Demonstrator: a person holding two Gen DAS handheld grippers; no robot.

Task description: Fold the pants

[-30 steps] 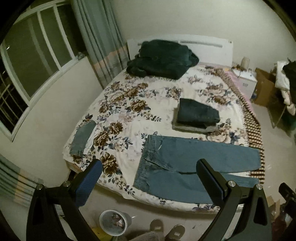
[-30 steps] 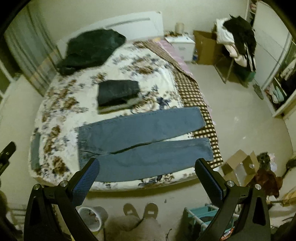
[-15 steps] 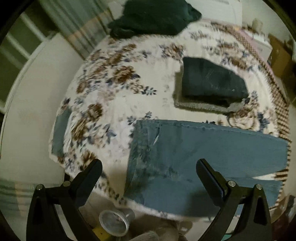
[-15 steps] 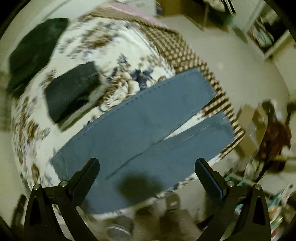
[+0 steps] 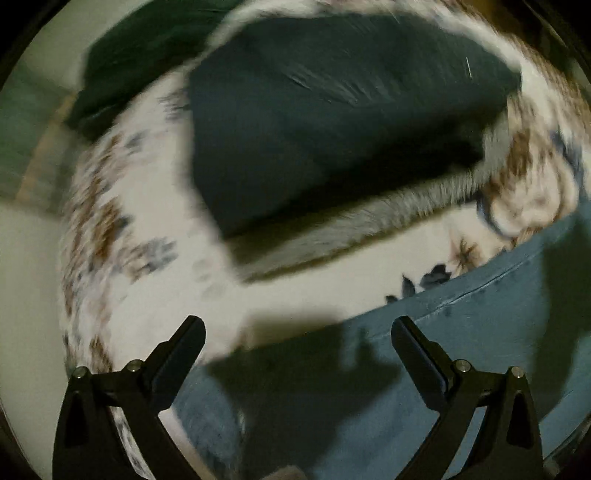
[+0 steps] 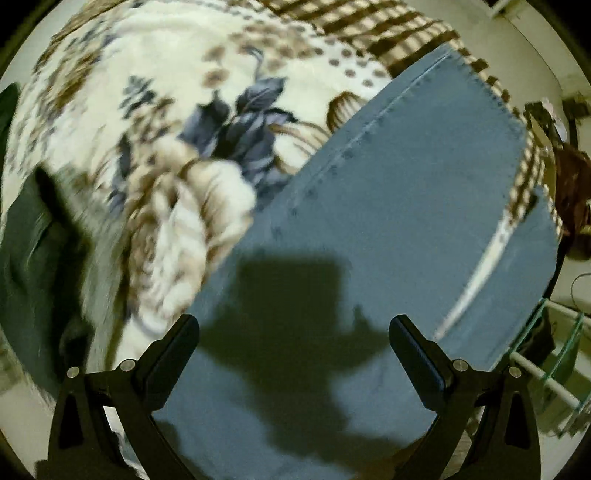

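Blue jeans point(image 5: 461, 350) lie flat on the floral bedspread point(image 5: 155, 206). In the left wrist view my left gripper point(image 5: 297, 332) is open, low over the jeans' top edge near the waist, nothing between its fingers. In the right wrist view the two jean legs point(image 6: 406, 192) run toward the right, their hems near the checked bed border point(image 6: 369, 26). My right gripper point(image 6: 293, 330) is open and empty, close above the far leg, its shadow on the denim.
A folded dark pair on a grey folded piece point(image 5: 332, 110) sits just beyond the jeans; it also shows at the left edge of the right wrist view point(image 6: 29, 266). A dark green heap point(image 5: 122, 62) lies farther back. A rack point(image 6: 554, 350) stands right of the bed.
Both grippers have dropped from well above the bed to close over the jeans, left toward the waist edge, right over the legs. Both stay open.
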